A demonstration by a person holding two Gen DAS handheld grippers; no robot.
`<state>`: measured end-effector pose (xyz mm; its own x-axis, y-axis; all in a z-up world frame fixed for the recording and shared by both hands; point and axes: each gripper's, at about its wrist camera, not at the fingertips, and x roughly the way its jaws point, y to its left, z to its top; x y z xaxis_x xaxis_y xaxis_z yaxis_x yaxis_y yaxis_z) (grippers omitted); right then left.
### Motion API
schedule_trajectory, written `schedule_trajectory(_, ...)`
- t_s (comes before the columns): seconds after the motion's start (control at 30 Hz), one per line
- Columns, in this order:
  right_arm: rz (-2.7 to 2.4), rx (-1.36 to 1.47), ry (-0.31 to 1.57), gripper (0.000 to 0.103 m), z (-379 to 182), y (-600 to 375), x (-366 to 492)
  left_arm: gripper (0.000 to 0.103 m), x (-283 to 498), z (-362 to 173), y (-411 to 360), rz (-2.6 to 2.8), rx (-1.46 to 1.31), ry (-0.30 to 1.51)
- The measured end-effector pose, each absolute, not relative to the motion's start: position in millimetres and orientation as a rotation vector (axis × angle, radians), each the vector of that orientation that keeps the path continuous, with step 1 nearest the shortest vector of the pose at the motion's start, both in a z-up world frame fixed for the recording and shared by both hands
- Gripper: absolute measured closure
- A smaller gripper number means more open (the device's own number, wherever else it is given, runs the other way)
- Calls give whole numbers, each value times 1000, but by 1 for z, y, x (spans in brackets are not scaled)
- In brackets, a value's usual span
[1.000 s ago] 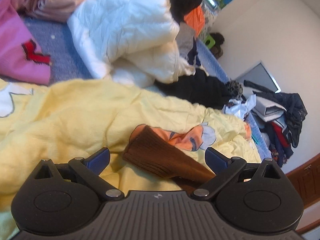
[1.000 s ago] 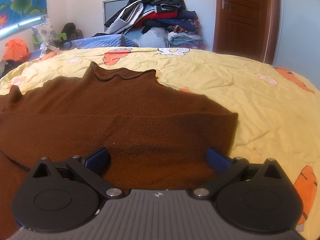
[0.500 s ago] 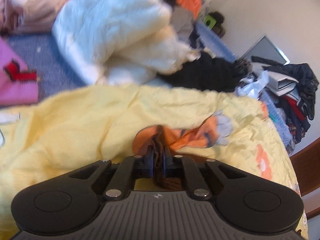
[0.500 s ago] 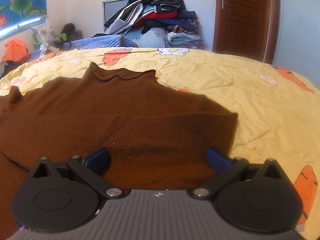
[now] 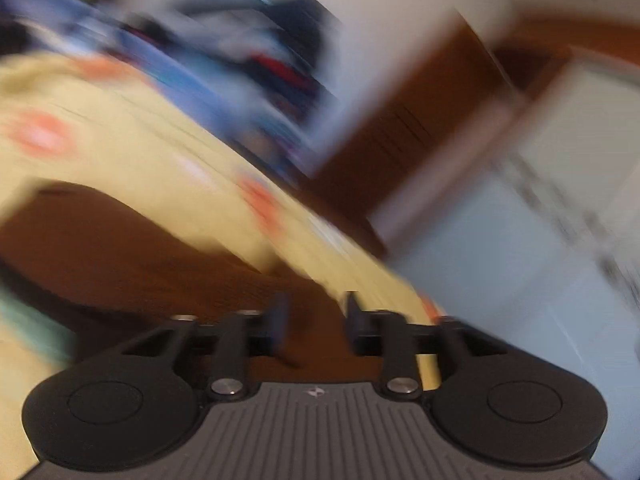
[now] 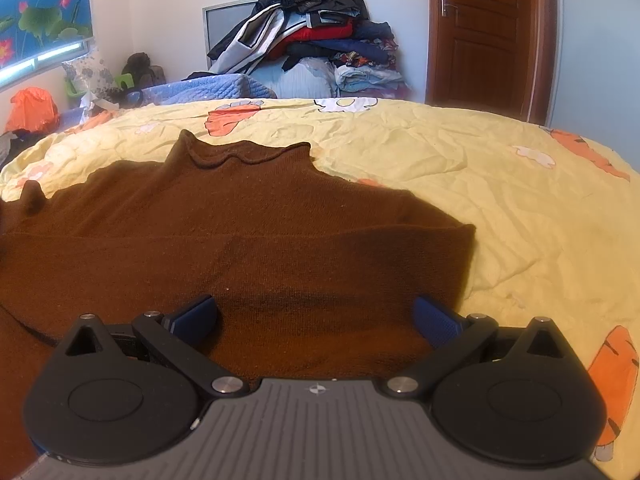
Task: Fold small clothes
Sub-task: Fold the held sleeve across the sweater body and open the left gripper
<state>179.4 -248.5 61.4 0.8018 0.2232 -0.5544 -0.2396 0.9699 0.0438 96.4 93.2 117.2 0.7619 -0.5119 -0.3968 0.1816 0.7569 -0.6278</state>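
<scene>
A brown knit sweater (image 6: 256, 232) lies spread on the yellow carrot-print bedspread (image 6: 500, 200), collar towards the far side. My right gripper (image 6: 316, 320) is open, jaws wide, low over the sweater's near right part. The left wrist view is badly motion-blurred. It shows brown fabric (image 5: 132, 256) on the yellow cover. My left gripper (image 5: 314, 320) is there with its jaws a narrow gap apart over brown fabric. I cannot tell whether it holds any cloth.
A tall pile of clothes (image 6: 312, 40) stands beyond the bed's far edge. A brown door (image 6: 484, 32) is at the back right. An orange bag (image 6: 32, 108) and clutter sit by the window at left.
My left gripper shut on the brown sleeve, then swung fast to the right; its jaws now stand slightly apart. My right gripper has not moved.
</scene>
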Motion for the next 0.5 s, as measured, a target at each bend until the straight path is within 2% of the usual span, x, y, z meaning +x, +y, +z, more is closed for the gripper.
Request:
schedule_trajectory(0.03,249,-25,590,0,62,-249,179,20,93,112,68,-402,-519,609)
schedule_trajectory(0.1,251,-19,589,0,62,-249,179,9,73,95,38,-294,-358,542)
schedule_trajectory(0.17,255,-10,587,0,62,-250,179,8,55,74,23,-232,-210,489)
schedule_trajectory(0.23,260,3,583,0,62,-254,178,8,46,52,21,-177,-125,513)
schedule_trajectory(0.4,236,-23,607,0,69,-248,178,9,49,6,38,-126,-143,664)
schedule_trajectory(0.5,355,237,639,0,96,-247,173,8,45,7,56,-95,-251,609)
